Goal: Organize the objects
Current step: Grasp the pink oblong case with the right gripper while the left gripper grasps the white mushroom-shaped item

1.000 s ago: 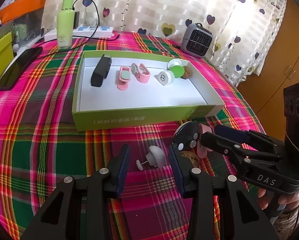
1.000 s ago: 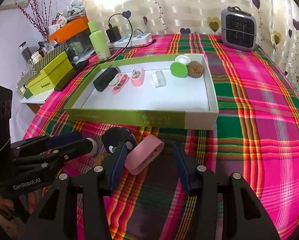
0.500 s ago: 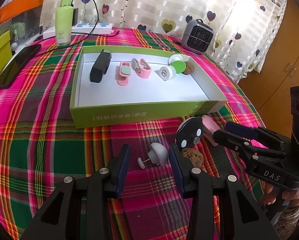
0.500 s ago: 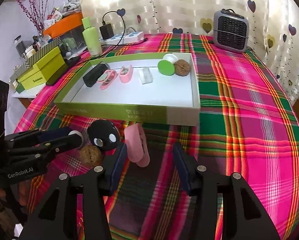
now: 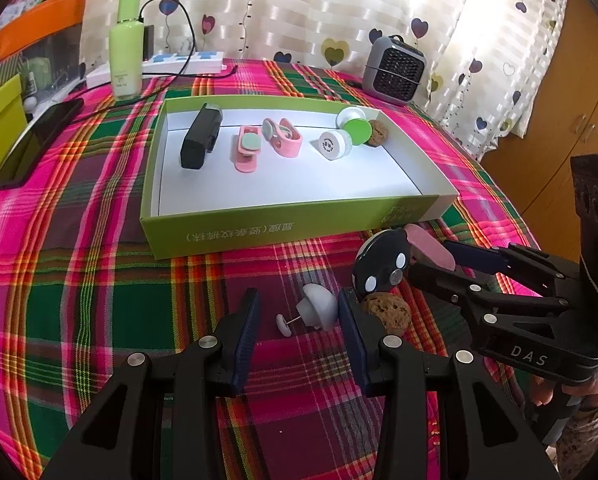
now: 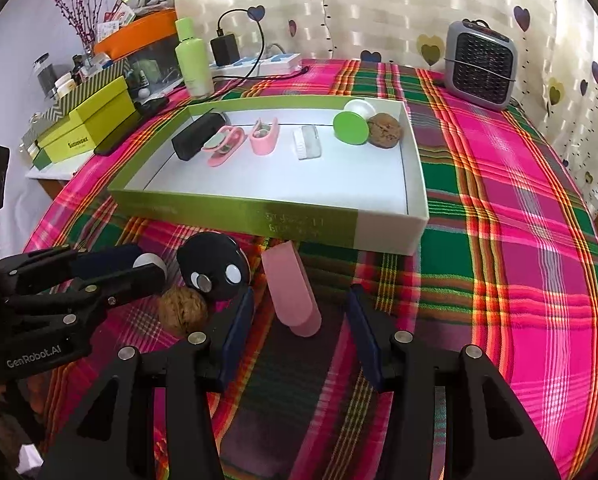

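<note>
— What do we have under the left gripper (image 5: 297, 322)?

— Its fingers are spread, and between them on the plaid tablecloth (image 5: 99, 300) lies a small white mushroom-shaped knob with a pin (image 5: 313, 312), its cap close to the right-hand finger; we cannot tell whether they touch. Just outside that finger sits a brown walnut (image 5: 387, 314), with a round black disc with white buttons (image 5: 383, 266) leaning above it.

— And the right gripper (image 6: 299, 320)?

— Spread as well. A pale pink oblong case (image 6: 291, 288) lies between its fingers, not pinched — one end points toward the long shallow green cardboard box (image 6: 239, 212), the other toward us.

— Where does all this sit on the table?

— Near the table's front edge, just in front of the box's near wall. Inside the box, along its far wall, we see a black rectangular case (image 5: 201, 136), two pink clips (image 5: 247, 154), a white round spool (image 5: 333, 144), a green-capped white knob (image 5: 357, 128) and a second walnut (image 5: 378, 133) in the far right corner.

— Beyond the box?

— A pale green bottle (image 5: 126, 48) and a white power strip (image 5: 171, 64) by the table's far edge, and a small grey fan heater (image 5: 395, 70) toward the far right.
</note>
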`<move>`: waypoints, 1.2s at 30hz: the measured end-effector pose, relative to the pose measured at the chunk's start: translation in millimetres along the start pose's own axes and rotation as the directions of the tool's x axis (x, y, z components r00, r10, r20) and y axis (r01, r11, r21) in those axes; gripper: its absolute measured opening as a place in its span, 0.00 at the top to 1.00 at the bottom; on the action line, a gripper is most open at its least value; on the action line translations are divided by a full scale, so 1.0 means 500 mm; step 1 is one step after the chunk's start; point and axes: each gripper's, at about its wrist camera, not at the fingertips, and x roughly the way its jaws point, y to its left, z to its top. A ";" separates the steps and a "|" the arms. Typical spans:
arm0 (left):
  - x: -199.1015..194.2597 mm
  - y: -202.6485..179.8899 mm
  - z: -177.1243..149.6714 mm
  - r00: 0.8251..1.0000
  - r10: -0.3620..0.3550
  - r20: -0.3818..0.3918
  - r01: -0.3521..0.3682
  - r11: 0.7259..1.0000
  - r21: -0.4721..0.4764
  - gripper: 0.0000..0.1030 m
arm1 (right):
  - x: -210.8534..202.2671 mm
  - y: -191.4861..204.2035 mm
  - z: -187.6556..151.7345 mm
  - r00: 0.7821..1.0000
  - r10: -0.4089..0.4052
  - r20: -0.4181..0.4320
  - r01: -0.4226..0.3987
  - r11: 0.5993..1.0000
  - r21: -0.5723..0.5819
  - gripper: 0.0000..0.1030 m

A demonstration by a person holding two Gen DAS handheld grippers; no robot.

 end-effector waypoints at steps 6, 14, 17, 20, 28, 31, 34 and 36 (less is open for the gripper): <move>-0.001 0.005 0.003 1.000 -0.005 0.003 0.005 1.000 -0.008 0.64 | 0.006 0.002 0.003 1.000 -0.007 0.002 0.007 1.000 -0.020 0.56; -0.001 0.007 0.005 1.000 -0.004 0.005 0.004 1.000 -0.012 0.68 | 0.010 0.003 0.008 1.000 0.001 0.008 0.000 1.000 -0.026 0.67; -0.001 0.009 0.007 1.000 -0.001 0.005 0.001 1.000 -0.012 0.69 | 0.010 0.002 0.008 1.000 0.006 0.009 -0.006 1.000 -0.023 0.67; -0.001 0.009 0.006 1.000 0.000 0.006 0.000 1.000 -0.011 0.69 | 0.010 0.004 0.009 1.000 0.011 0.010 -0.011 1.000 -0.026 0.69; 0.002 0.011 0.014 1.000 0.019 0.009 -0.019 1.000 -0.003 0.71 | 0.013 0.005 0.009 1.000 0.009 0.017 -0.008 0.999 -0.037 0.81; 0.003 0.012 0.016 1.000 0.018 0.009 -0.018 1.000 -0.004 0.71 | 0.013 0.003 0.010 1.000 0.012 0.017 -0.011 0.999 -0.034 0.81; 0.003 0.012 0.015 1.000 0.019 0.010 -0.019 1.000 -0.003 0.72 | 0.013 0.003 0.010 1.000 0.013 0.017 -0.012 0.999 -0.033 0.81; 0.002 0.012 0.014 1.000 0.019 0.010 -0.019 1.000 -0.005 0.72 | 0.013 0.004 0.010 1.000 0.015 0.017 -0.014 0.999 -0.032 0.81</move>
